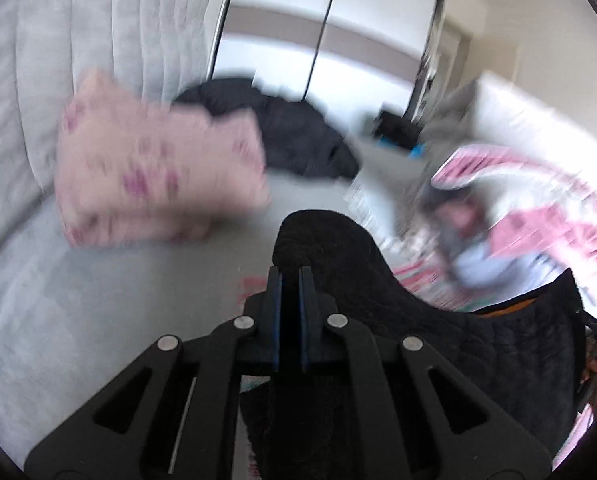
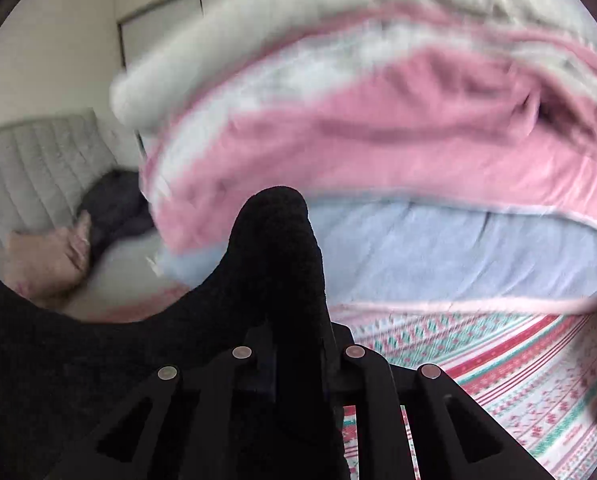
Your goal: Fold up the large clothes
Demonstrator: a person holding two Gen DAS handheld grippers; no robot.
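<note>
A black fleece garment hangs between both grippers above the bed. My left gripper is shut on one bunched edge of it, which bulges up past the fingertips. My right gripper is shut on another edge of the black garment; its fingers are hidden under the cloth. The garment stretches off to the right in the left wrist view and to the left in the right wrist view. Both views are motion-blurred.
A pink patterned pillow and a dark grey garment lie by the grey padded headboard. A heap of pink, white and pale blue bedding fills the right. A patterned sheet covers the bed. A wardrobe stands behind.
</note>
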